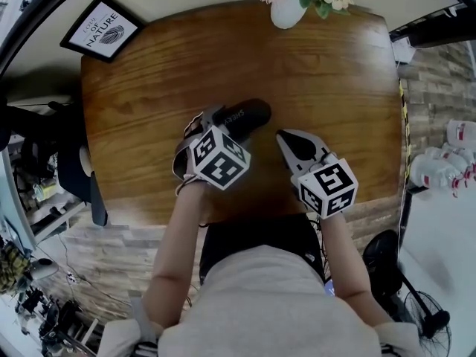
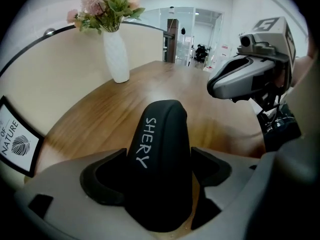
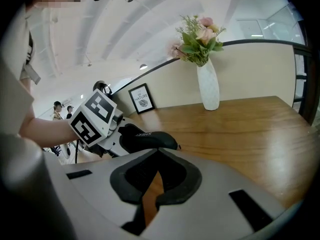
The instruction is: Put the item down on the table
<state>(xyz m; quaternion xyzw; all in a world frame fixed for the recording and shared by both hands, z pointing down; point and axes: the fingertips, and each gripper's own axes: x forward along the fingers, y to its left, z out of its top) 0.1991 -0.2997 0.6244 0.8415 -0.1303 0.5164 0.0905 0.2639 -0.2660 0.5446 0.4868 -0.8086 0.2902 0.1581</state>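
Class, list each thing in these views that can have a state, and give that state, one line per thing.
Left gripper: shut on the black item.
Black item: clamped between the left jaws, over the table.
Right gripper: shut, nothing between its jaws.
Vase: upright, flowers in it.
Picture frame: standing upright.

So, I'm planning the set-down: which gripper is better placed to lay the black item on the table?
Left. The left gripper clamps the black item over the table; the right gripper is shut, empty and apart from it.
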